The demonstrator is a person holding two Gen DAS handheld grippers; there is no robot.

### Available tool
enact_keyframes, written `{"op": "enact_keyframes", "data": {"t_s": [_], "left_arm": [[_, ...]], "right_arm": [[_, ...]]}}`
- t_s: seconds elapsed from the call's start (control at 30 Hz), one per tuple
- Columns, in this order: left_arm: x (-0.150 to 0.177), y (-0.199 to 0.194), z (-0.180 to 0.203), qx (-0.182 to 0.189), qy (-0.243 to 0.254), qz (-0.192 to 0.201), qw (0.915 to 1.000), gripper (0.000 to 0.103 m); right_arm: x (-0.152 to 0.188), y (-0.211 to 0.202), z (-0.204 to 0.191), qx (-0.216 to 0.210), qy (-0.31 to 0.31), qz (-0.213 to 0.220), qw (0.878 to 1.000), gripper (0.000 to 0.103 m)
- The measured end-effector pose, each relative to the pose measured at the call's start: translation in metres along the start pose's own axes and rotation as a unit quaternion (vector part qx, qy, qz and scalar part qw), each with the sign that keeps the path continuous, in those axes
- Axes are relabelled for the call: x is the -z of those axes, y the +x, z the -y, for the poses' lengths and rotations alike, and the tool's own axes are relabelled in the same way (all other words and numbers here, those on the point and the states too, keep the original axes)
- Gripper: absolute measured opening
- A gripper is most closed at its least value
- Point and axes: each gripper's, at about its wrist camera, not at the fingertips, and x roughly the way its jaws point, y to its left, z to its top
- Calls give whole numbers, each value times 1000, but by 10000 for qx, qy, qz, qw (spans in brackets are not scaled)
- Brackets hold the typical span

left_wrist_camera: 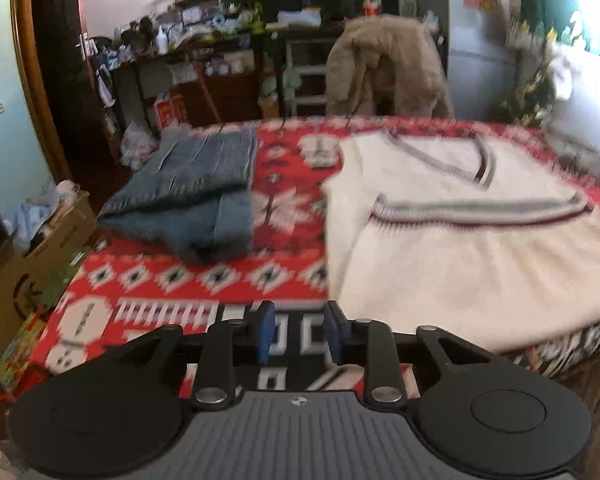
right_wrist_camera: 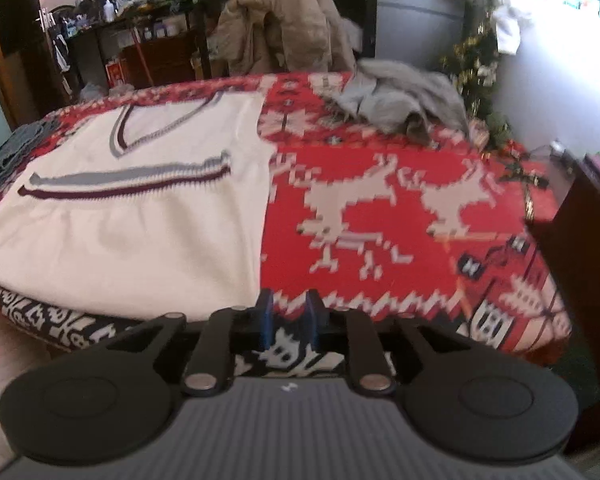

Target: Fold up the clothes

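Red patterned cloth [left_wrist_camera: 284, 160] is spread over the desk, and a white V-neck sweater vest [left_wrist_camera: 460, 264] is laid flat on it, its striped hem folded up toward the neckline. A folded blue-grey garment [left_wrist_camera: 188, 196] is seen to its left, apart from it, and a crumpled grey garment [right_wrist_camera: 400, 96] at the far right corner. A tan coat [left_wrist_camera: 384, 64] is draped over a chair behind. A cardboard box [left_wrist_camera: 16, 272] holding loose cloth stands left of the desk. The left tool [left_wrist_camera: 298, 332] is held empty above the near edge, fingers apart; the right tool [right_wrist_camera: 287, 322] likewise, with a narrower gap
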Motion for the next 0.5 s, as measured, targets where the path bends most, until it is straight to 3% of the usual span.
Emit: {"op": "enact_keyframes", "data": {"t_s": [0.03, 0.13, 0.27, 0.5], "left_arm": [[-4, 2, 4, 203, 17, 38, 9998, 5], [-13, 18, 23, 661, 208, -11, 9976, 3], [-13, 53, 47, 782, 564, -343, 9947, 3], [-27, 82, 61, 787, 658, -351, 9941, 3]], "right_arm": [[-4, -1, -3, -65, -45, 64, 9999, 18], [-14, 5, -20, -304, -318, 146, 9989, 18], [-25, 28, -47, -533, -714, 43, 9960, 18], [-37, 68, -63, -595, -677, -102, 9959, 18]]}}
